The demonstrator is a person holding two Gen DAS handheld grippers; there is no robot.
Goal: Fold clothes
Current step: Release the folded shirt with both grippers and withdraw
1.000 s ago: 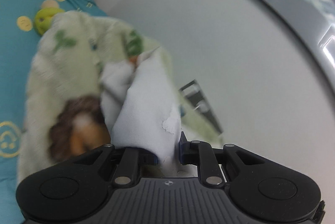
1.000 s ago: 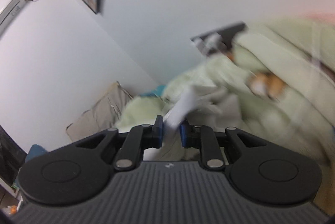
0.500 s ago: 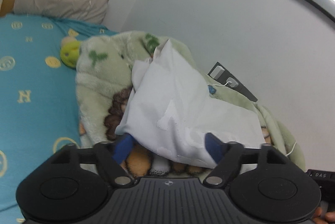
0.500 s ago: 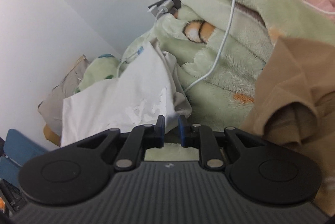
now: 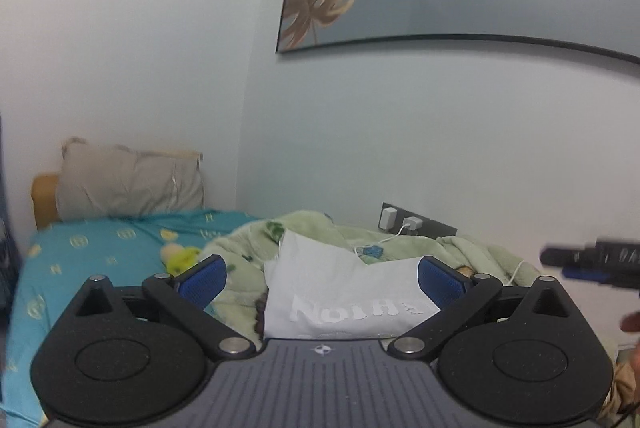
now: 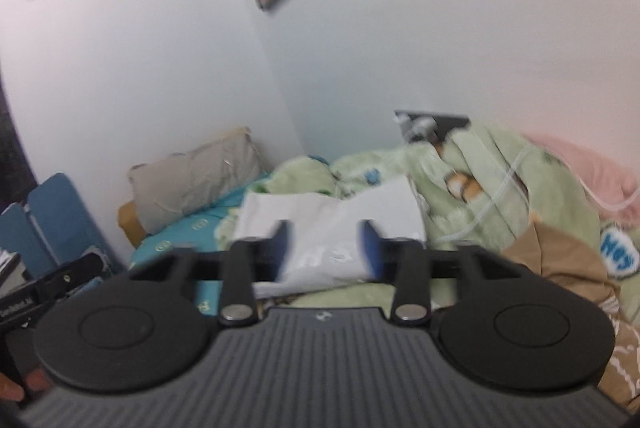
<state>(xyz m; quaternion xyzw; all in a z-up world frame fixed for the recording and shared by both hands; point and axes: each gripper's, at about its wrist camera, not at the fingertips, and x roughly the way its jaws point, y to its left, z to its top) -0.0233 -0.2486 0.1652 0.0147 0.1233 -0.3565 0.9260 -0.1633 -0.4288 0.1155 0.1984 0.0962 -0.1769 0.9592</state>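
Both the left gripper (image 5: 322,278) and right gripper (image 6: 324,243) are opening, empty, above the folded white printed cotton shirt (image 5: 344,292) on the green fleece blanket (image 6: 492,180).

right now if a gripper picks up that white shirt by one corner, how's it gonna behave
The white shirt would probably go floppy and unfold, since it lies in soft creased folds. It looks thin, so likely light. Resting on the fluffy green blanket, it may drag rather than slide if pushed.
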